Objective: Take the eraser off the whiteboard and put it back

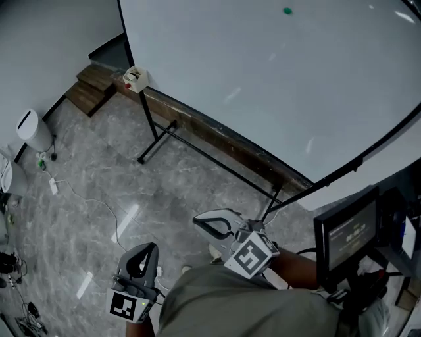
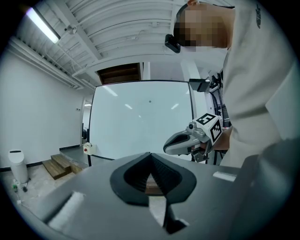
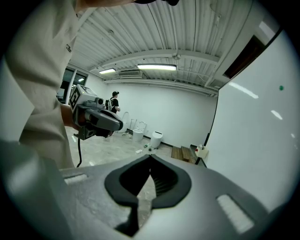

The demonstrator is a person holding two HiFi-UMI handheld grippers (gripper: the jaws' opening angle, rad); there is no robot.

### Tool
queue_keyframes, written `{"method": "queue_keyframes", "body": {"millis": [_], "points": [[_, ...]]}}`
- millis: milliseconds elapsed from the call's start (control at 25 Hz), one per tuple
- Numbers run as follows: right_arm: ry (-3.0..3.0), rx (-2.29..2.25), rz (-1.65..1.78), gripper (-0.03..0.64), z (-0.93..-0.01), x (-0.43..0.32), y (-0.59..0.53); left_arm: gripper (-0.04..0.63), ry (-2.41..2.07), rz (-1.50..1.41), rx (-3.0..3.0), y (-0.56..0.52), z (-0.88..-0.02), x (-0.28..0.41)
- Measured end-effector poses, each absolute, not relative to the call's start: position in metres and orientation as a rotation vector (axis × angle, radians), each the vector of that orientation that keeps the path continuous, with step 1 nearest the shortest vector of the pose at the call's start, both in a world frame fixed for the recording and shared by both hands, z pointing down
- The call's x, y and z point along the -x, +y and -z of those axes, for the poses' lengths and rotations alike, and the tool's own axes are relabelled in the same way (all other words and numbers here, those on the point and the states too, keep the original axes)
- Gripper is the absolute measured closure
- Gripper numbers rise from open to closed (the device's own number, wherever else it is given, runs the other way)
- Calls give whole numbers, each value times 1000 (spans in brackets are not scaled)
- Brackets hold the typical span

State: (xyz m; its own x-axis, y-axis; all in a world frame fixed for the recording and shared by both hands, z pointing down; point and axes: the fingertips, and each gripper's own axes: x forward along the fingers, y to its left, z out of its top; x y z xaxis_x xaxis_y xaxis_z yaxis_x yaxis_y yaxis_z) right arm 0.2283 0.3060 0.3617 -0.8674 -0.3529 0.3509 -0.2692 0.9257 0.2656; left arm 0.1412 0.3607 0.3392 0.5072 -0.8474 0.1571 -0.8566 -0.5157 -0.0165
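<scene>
The big whiteboard [image 1: 276,85] on a black stand fills the upper right of the head view, with a small green dot [image 1: 287,10] near its top. A small white box with a red mark [image 1: 135,79] sits at the board's lower left corner; it also shows in the left gripper view [image 2: 86,148] and the right gripper view [image 3: 202,151]. Whether it is the eraser I cannot tell. My left gripper [image 1: 146,251] and right gripper [image 1: 209,222] are low, near my body and well short of the board. Both are shut with nothing between the jaws [image 2: 150,174] [image 3: 149,180].
Black stand legs [image 1: 156,141] reach onto the grey marble floor. Wooden steps [image 1: 92,89] lie at the far left, and a white bin [image 1: 33,128] with cables [image 1: 56,184] stands beside the wall. A dark monitor on a stand [image 1: 345,233] is at my right. A person [image 3: 115,101] stands far off.
</scene>
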Motion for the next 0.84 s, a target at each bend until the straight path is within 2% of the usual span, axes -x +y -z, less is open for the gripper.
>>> {"method": "queue_keyframes", "body": {"millis": [840], "points": [[-2634,-447,268,614,-373,-183,385,591,-1369,-208,-2690,434,-357,-108]]}}
